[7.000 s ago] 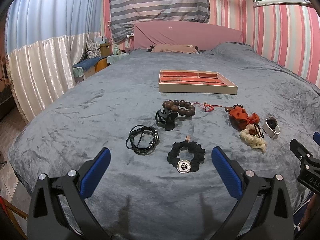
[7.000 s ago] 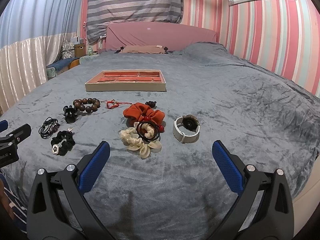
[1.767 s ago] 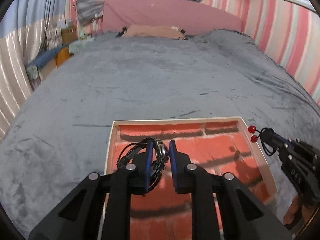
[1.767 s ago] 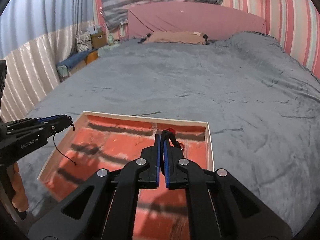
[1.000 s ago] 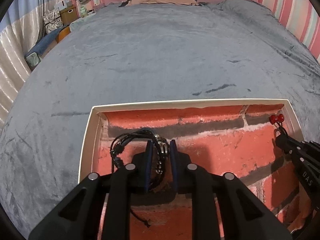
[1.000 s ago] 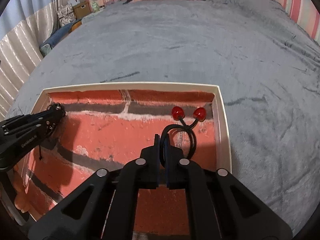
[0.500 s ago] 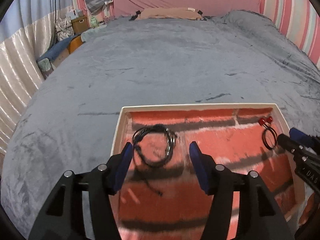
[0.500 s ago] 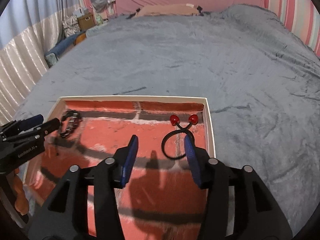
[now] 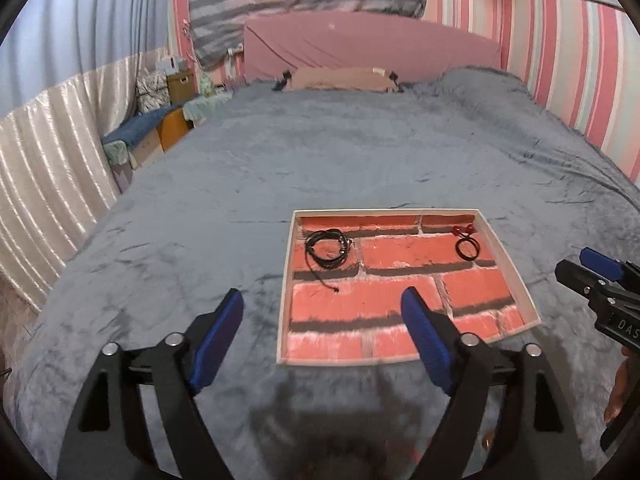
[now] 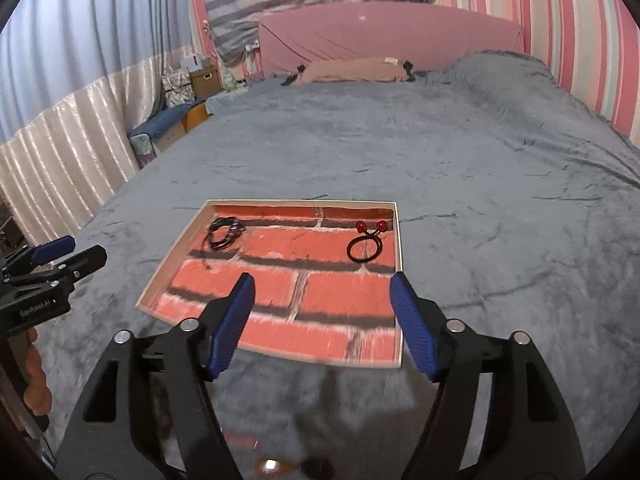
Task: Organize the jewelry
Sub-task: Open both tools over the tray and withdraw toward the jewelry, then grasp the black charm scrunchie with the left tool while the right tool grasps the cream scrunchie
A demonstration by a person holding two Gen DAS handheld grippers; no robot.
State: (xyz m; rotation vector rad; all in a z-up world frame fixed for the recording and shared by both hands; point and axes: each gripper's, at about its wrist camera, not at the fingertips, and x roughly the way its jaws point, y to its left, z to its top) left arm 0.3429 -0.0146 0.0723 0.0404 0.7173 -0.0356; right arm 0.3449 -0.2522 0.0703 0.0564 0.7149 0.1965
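Two handheld grippers hover over a wide bed covered in a grey plush blanket (image 9: pixel 360 160), seen through a fisheye camera on each one. Behind the bed stand a pink headboard (image 9: pixel 372 52), a tan pillow (image 9: pixel 340 78), pink striped walls and pale curtains on the left.

On the blanket lies a shallow rectangular tray (image 9: pixel 285 280) with a cream rim and a red brick pattern printed on its floor. In the right wrist view the same tray (image 10: pixel 400 280) sits just ahead of the gripper tips.

The left gripper (image 9: pixel 322 334) is spread wide, its blue-padded fingers (image 9: pixel 218 334) well apart and holding nothing. It hangs above the near left corner of the tray, one finger over the blanket and the other over the tray floor. The right gripper (image 10: pixel 322 324) is likewise wide open and empty, poised above the tray's near edge.

Inside the tray, near the far left corner, rests a coiled black cord bracelet (image 9: pixel 327 247), with a loose strand trailing toward the camera. From the right wrist it shows as a small dark coil (image 10: pixel 225 233). Near the far right corner lies a black hair tie with two red beads (image 9: pixel 467 245), the beads pointing toward the far wall of the tray; it is seen closer in the right wrist view (image 10: pixel 365 246). Both pieces lie well apart from each other and from the grippers.
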